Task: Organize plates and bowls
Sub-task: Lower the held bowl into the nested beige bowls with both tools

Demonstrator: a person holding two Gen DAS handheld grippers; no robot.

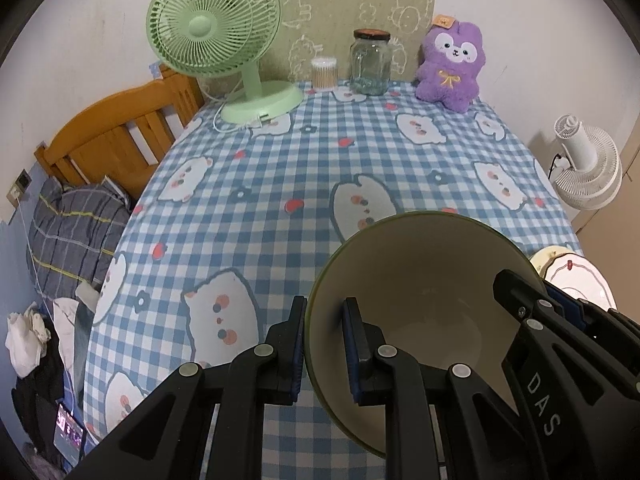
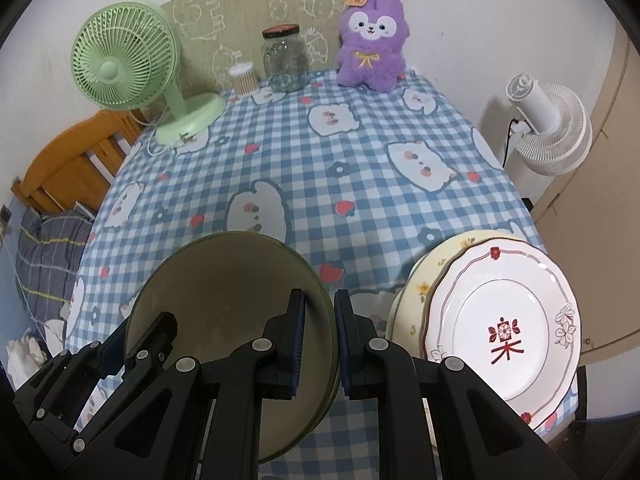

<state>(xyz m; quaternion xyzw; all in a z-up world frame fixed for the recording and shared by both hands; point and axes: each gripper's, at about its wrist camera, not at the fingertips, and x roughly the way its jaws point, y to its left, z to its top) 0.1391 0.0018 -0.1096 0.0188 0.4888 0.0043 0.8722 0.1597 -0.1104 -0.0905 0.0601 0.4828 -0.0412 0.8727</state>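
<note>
A green bowl with a cream inside [image 1: 424, 300] is held above the checked tablecloth. My left gripper [image 1: 322, 348] is shut on its left rim, one finger inside and one outside. My right gripper [image 2: 320, 340] is shut on the opposite rim of the same bowl [image 2: 224, 296]; it shows in the left wrist view at the bowl's right side [image 1: 532, 304]. To the right lies a white plate with a red character [image 2: 504, 328] stacked on a yellow floral plate [image 2: 416, 288], near the table's front right corner.
At the table's back stand a green fan [image 1: 216, 24], a cotton-swab box [image 1: 325, 73], a glass jar [image 1: 370, 62] and a purple plush toy [image 1: 452, 64]. A white fan [image 2: 548, 128] stands off the right edge. A wooden bed frame [image 1: 112, 136] lies left.
</note>
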